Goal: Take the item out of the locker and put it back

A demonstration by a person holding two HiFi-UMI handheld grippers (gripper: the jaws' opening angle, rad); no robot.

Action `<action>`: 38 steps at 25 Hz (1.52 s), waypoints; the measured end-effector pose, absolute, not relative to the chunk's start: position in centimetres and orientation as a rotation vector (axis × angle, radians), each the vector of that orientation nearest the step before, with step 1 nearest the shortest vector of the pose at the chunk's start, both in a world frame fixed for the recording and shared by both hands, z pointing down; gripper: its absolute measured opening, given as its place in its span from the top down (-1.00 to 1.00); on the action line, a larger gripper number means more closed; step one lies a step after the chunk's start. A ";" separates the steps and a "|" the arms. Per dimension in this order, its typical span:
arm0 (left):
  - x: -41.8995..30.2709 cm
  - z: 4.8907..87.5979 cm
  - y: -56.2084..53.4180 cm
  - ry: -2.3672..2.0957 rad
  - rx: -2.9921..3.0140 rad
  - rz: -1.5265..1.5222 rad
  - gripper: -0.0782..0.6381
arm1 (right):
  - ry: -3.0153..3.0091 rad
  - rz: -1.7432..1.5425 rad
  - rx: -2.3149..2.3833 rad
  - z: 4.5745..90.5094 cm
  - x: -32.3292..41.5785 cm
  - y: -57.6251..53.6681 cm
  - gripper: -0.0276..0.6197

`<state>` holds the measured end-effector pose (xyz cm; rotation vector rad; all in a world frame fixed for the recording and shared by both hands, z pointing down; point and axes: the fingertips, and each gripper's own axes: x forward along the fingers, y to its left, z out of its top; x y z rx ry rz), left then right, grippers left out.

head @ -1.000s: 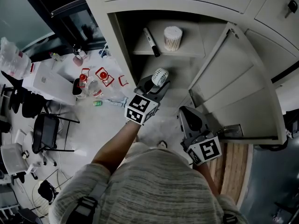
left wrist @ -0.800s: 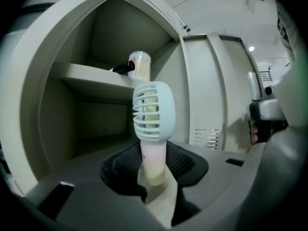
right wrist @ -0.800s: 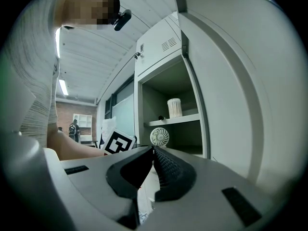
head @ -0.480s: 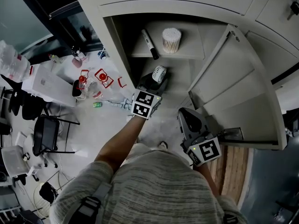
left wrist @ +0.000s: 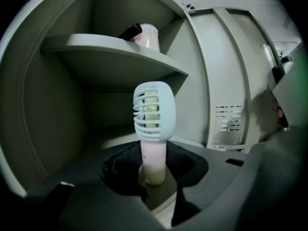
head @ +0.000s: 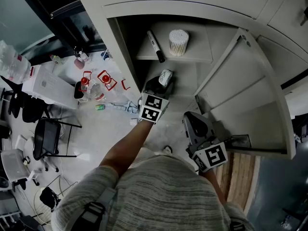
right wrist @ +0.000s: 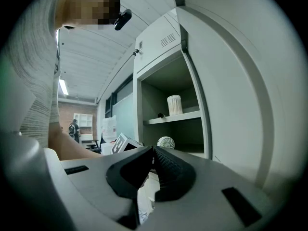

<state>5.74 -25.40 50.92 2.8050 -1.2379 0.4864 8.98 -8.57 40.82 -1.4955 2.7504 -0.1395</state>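
Note:
A small white handheld fan (head: pixel 165 77) stands upright in the locker's lower compartment, under the shelf (head: pixel 195 54). My left gripper (head: pixel 159 84) reaches into that compartment and is shut on the fan's pale handle (left wrist: pixel 153 160); the caged head (left wrist: pixel 153 110) rises above the jaws. I cannot tell whether the handle's base rests on the locker floor. My right gripper (head: pixel 192 122) hangs outside the locker by the open door (head: pixel 245 97), jaws shut with nothing between them (right wrist: pixel 153 160). From there the fan (right wrist: pixel 166 142) shows low in the locker.
On the shelf lie a black marker pen (head: pixel 155 45) and a round tub of cotton swabs (head: pixel 178 41). The door swings out to the right. Left of the locker are a cluttered white table (head: pixel 50 85) and a black chair (head: pixel 45 136).
My left gripper has carried the fan forward and down, deeper into the lower compartment. The right gripper has stayed where it was.

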 end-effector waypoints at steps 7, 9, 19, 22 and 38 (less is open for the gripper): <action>5.9 51.5 -25.5 -1.253 2.798 0.538 0.38 | 2.750 -0.162 -1.495 40.9 8.9 -8.6 0.83; 5.9 51.9 -25.7 -1.264 2.768 0.564 0.37 | 2.748 -0.167 -1.483 40.6 8.6 -8.5 0.83; 5.4 53.5 -25.2 -1.297 2.669 0.664 0.27 | 2.755 -0.150 -1.480 40.8 8.9 -8.3 0.83; 5.3 53.8 -24.9 -1.297 2.660 0.663 0.23 | 2.755 -0.164 -1.464 40.5 8.7 -8.3 0.83; 4.0 51.2 -23.0 -1.288 2.727 0.635 0.02 | 2.760 -0.171 -1.434 40.2 8.1 -7.9 0.83</action>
